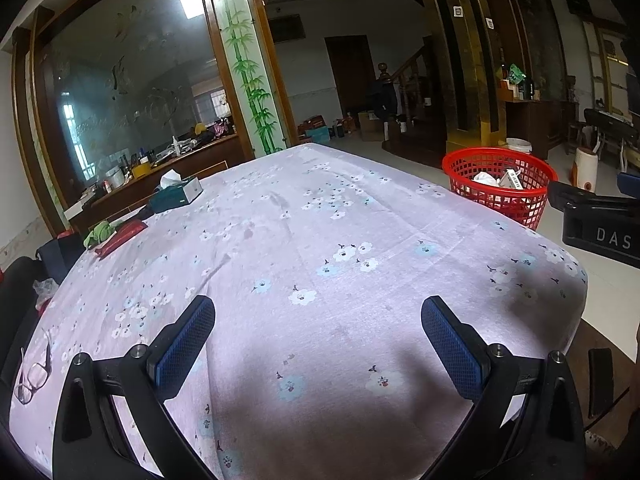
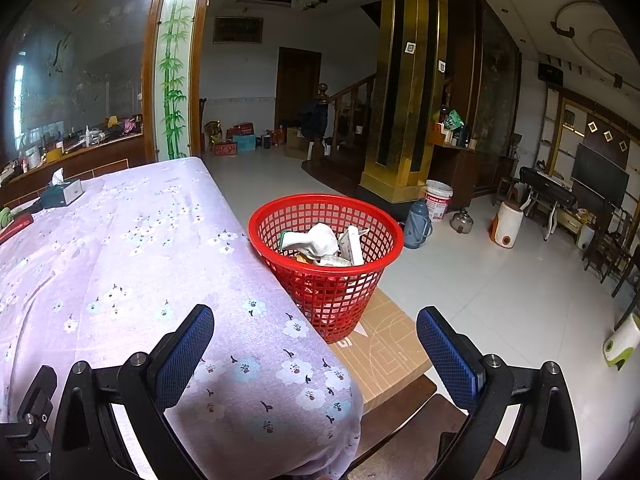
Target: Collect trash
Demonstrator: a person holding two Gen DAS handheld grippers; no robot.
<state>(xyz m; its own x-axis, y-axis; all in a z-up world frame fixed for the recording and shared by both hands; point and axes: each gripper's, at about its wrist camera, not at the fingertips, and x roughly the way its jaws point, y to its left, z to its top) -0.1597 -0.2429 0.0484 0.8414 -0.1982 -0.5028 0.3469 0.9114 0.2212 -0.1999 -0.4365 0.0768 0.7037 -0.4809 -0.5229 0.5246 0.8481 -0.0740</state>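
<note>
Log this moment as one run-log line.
left gripper: open, empty, over tablecloth | right gripper: open, empty, at table corner | red basket: holds trash, beside table, on cardboard box

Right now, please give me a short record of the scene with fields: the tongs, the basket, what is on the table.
left tongs: open, empty, above the floral tablecloth
right tongs: open, empty, over the table corner
red basket: on a cardboard box beside the table, holds crumpled paper and packaging
tissue box: far side of table
glasses: near left edge
red pouch: with green cloth beside it
</note>
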